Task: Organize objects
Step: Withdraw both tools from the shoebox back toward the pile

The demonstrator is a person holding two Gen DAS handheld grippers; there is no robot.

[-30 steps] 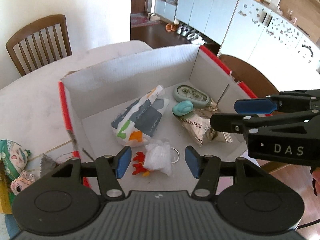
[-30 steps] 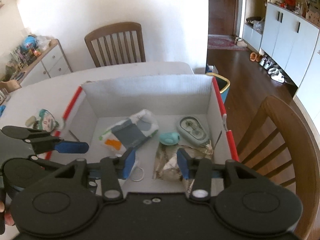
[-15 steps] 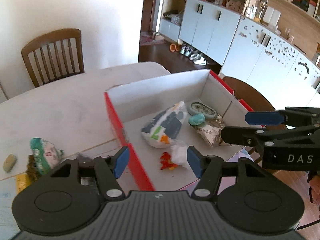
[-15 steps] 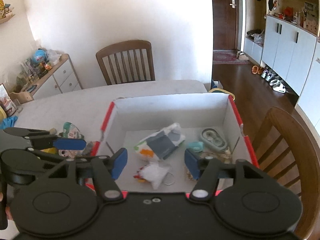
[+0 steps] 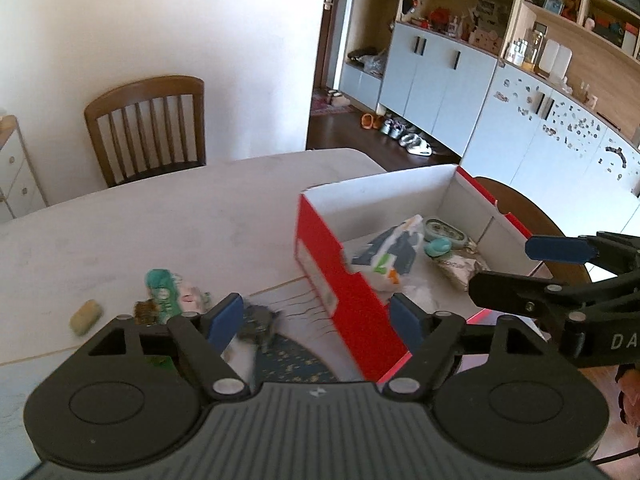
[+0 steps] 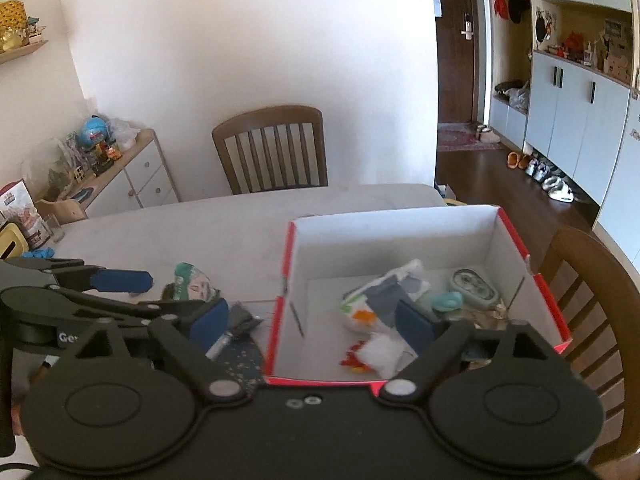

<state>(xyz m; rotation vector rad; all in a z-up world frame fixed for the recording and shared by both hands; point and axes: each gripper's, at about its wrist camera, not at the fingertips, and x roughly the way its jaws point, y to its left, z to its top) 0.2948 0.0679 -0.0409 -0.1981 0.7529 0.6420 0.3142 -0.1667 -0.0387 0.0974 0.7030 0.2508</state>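
Note:
A red box (image 5: 320,248) with a white inside (image 6: 400,236) stands on the pale table (image 5: 180,220). It holds a white-grey pouch (image 6: 380,300), a teal piece (image 6: 448,304), a green oval case (image 6: 474,284), a foil packet (image 5: 460,268) and a white bag with a red toy (image 6: 376,356). Left of the box lie a green-hatted doll (image 5: 160,288), a beige block (image 5: 86,316) and a grey scrap (image 5: 260,324). My left gripper (image 5: 316,320) hangs above the box's near left corner. My right gripper (image 6: 312,324) hovers over the box's front edge. On both, the jaws are opening with nothing between them.
A dark patterned cloth (image 5: 292,360) lies under the box's near corner. One wooden chair (image 6: 272,148) stands at the table's far side, another (image 6: 592,300) right of the box. A low cabinet (image 6: 132,176) with toys stands at the far left.
Both grippers have drawn back and risen from over the box's inside to its near side. Both sets of jaws have spread wider. The box now sits further right in both views.

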